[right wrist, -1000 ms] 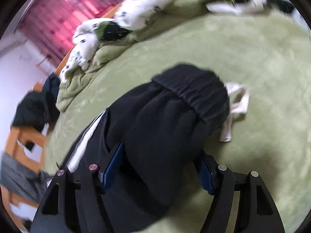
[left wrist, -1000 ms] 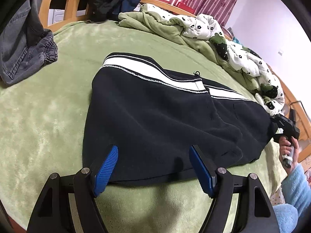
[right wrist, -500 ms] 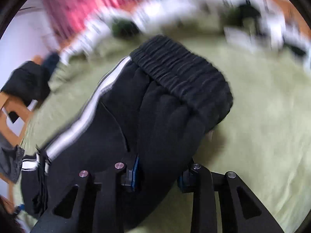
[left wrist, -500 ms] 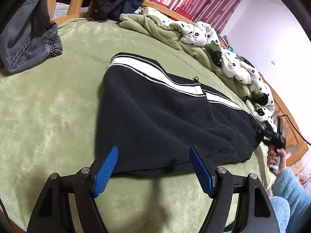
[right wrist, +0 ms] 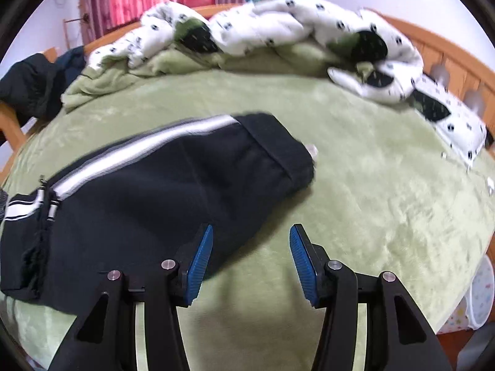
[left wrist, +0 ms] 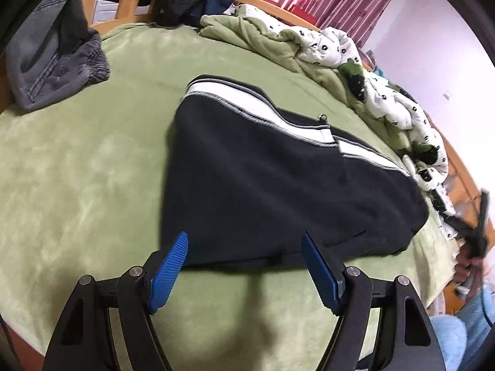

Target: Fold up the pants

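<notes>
The black track pants point(left wrist: 278, 191) lie folded lengthwise across the middle of the green bed point(left wrist: 77, 170), white side stripe toward the rumpled duvet point(right wrist: 278, 31). The left gripper point(left wrist: 244, 266) hovers over their near hem, jaws apart and empty. The right gripper point(right wrist: 250, 256) has just been opening, nothing between its pads, beside the waistband end. Bare blanket spreads toward the right edge.

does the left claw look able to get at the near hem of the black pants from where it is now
Probably yes. The left claw stands open with the black pants' near hem lying flat on the green blanket just ahead of its fingertips, and nothing lies between them.
</notes>
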A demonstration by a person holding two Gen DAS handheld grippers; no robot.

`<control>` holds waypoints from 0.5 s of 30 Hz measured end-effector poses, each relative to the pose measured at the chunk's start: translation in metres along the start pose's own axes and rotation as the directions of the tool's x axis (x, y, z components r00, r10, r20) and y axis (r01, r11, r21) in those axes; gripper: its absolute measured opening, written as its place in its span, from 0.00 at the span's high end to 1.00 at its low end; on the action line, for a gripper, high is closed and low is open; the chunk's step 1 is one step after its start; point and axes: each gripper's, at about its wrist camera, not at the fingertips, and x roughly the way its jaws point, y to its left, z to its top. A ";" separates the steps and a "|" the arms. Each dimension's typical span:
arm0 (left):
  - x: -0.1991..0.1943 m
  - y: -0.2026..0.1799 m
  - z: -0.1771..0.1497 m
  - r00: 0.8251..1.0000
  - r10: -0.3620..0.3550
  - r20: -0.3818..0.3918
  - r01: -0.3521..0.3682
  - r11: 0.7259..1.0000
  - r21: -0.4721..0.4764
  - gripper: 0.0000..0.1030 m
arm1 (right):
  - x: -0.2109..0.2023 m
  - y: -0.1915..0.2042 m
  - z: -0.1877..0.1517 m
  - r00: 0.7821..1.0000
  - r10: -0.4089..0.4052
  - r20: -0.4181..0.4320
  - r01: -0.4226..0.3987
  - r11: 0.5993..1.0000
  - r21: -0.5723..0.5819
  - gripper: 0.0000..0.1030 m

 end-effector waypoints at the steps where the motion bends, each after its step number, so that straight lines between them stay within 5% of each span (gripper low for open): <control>1: -0.004 0.001 -0.002 1.000 0.005 0.008 -0.005 1.000 -0.006 0.29 | -0.007 0.006 0.001 1.000 0.011 0.010 -0.011 1.000 -0.010 0.50; 8: -0.026 0.010 0.001 1.000 0.002 0.021 -0.001 0.999 -0.037 0.29 | -0.026 0.121 0.018 0.988 0.147 0.045 -0.136 0.972 -0.191 0.50; 15: -0.028 0.024 0.008 0.999 0.048 0.025 -0.047 0.998 -0.044 0.28 | 0.012 0.232 0.025 0.942 0.325 -0.084 -0.335 0.896 -0.291 0.50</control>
